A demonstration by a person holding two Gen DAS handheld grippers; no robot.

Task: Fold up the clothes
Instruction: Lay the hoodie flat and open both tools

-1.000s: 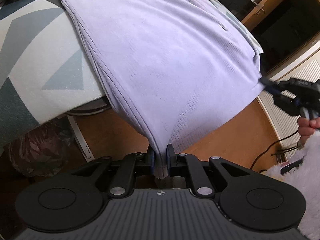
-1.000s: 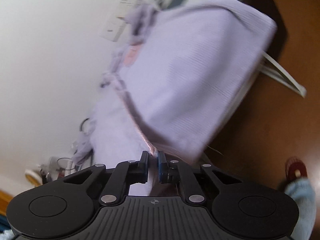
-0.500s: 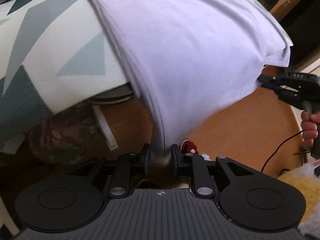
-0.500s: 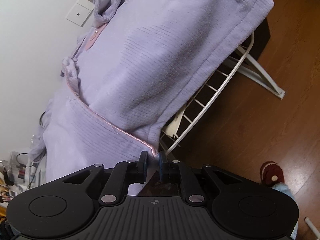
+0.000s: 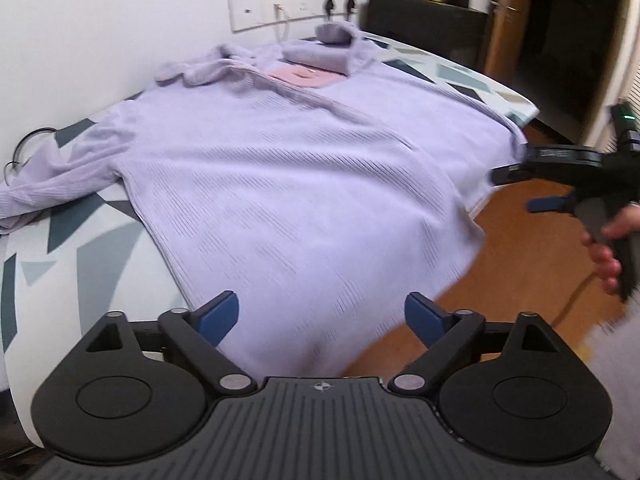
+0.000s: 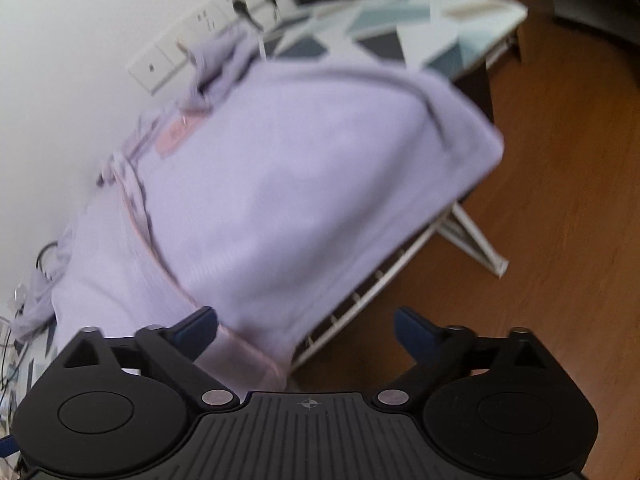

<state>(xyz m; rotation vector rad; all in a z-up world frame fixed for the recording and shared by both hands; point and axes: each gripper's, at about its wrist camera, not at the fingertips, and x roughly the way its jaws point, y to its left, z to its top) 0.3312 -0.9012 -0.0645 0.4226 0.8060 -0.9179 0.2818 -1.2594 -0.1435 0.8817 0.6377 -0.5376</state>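
Over the ironing board (image 5: 460, 76), blurred lilac sweater (image 5: 300, 184) hem between both just-released tongs (image 5: 322, 316) (image 6: 306, 326).

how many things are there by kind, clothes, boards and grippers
lilac ribbed knit sweater: 1
ironing board with grey-and-white geometric cover: 1
black two-finger grippers, left gripper and right gripper: 2
total: 4
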